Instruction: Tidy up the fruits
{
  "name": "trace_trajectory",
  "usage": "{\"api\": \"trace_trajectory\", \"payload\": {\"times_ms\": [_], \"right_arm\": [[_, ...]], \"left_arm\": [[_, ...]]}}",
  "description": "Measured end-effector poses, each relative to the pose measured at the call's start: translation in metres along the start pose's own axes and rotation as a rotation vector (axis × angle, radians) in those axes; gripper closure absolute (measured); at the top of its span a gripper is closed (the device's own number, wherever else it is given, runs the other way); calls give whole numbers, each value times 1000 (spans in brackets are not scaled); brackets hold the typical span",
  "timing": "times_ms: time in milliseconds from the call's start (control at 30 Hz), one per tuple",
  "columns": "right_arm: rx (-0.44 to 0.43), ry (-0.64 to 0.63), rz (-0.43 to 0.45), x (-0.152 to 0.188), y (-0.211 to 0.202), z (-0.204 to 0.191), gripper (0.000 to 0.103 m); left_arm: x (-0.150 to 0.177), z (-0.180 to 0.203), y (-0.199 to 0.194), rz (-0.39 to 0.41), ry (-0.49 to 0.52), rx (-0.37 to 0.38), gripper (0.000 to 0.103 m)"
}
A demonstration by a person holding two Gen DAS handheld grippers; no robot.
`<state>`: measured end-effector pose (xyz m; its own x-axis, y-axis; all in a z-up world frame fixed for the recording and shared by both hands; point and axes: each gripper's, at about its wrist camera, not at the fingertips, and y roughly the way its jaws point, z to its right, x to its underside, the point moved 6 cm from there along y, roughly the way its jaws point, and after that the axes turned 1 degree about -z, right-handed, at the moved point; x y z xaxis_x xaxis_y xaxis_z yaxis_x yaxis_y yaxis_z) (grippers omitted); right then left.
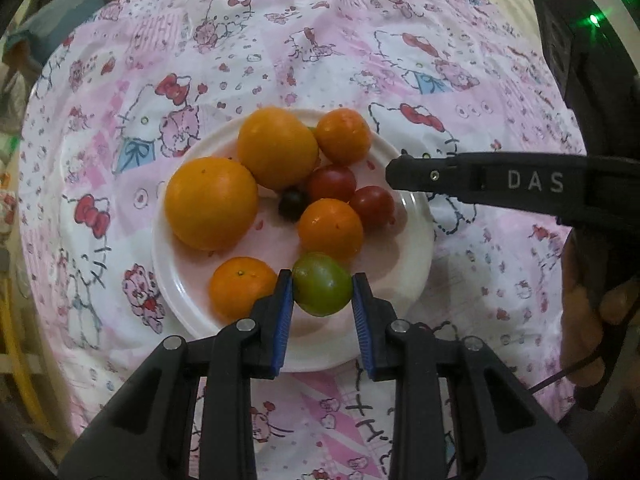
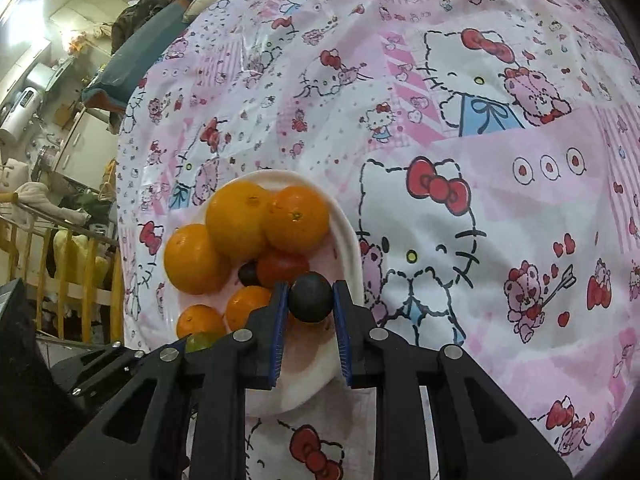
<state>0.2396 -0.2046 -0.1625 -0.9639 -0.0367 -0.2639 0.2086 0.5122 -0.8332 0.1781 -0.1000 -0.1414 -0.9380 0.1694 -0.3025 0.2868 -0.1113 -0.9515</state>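
A white plate holds several oranges, two red tomatoes, a dark grape and a green tomato. My left gripper is shut on the green tomato at the plate's near edge. My right gripper is shut on a dark round fruit over the plate's right side; its finger shows in the left wrist view. The oranges lie beyond it on the plate.
A pink Hello Kitty cloth covers the table. Household clutter and a yellow rail lie beyond the table's left edge. A dark device with a green light is at the far right.
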Motion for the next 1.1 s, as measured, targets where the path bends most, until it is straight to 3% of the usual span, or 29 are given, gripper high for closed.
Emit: {"api": "trace_trajectory", "payload": {"times_ms": [133, 200, 300, 400, 500, 567, 733, 967, 1100], "right_arm": [[-1, 8, 2, -1, 1, 2, 77], [-4, 12, 8, -2, -1, 2, 77], [3, 7, 9, -2, -3, 1, 76], [-6, -9, 18, -4, -7, -3, 76], [-1, -19, 52, -7, -16, -7, 64], [6, -23, 86, -9, -24, -7, 34], [-2, -22, 125, -12, -40, -10, 33], [10, -60, 222, 0, -79, -24, 18], [18, -58, 277, 15, -100, -27, 9]], "left_arm": [[1, -2, 2, -10, -7, -5, 73], [0, -2, 0, 10, -7, -18, 50], [-2, -2, -5, 41, -1, -40, 37], [-3, -3, -7, 47, -9, -38, 35], [-5, -8, -14, 65, -33, -27, 35], [-5, -13, -19, 86, -53, -30, 35], [-7, -32, -39, 162, -116, -58, 35], [-4, -59, -64, 232, -198, -87, 34], [0, -70, -79, 267, -222, -118, 15]]}}
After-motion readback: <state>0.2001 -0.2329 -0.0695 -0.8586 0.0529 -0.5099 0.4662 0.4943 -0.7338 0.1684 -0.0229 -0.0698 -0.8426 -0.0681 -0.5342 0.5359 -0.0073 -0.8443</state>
